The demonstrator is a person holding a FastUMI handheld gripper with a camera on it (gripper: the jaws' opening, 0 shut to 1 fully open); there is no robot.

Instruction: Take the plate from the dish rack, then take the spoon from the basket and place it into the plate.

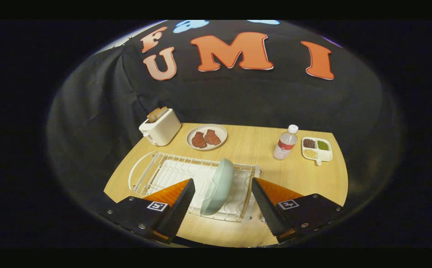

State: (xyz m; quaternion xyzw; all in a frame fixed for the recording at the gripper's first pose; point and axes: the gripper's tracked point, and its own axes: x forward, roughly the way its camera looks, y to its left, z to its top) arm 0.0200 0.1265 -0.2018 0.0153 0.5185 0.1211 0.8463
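Observation:
A pale green plate [217, 187] stands on edge in the white wire dish rack [171, 168] on the wooden table. My gripper [222, 185] hangs above the rack, open wide, with the plate between its two fingers and neither finger touching it. The left finger is over the rack's near side, the right finger over the rack's right end.
Beyond the rack stand a white toaster [160, 127] with bread slices, a round plate [206, 137] with two brown pieces of food, a plastic bottle [285, 142] with a white cap, and a small divided dish [316, 150] of beans. Bare table [297, 175] lies right of the rack.

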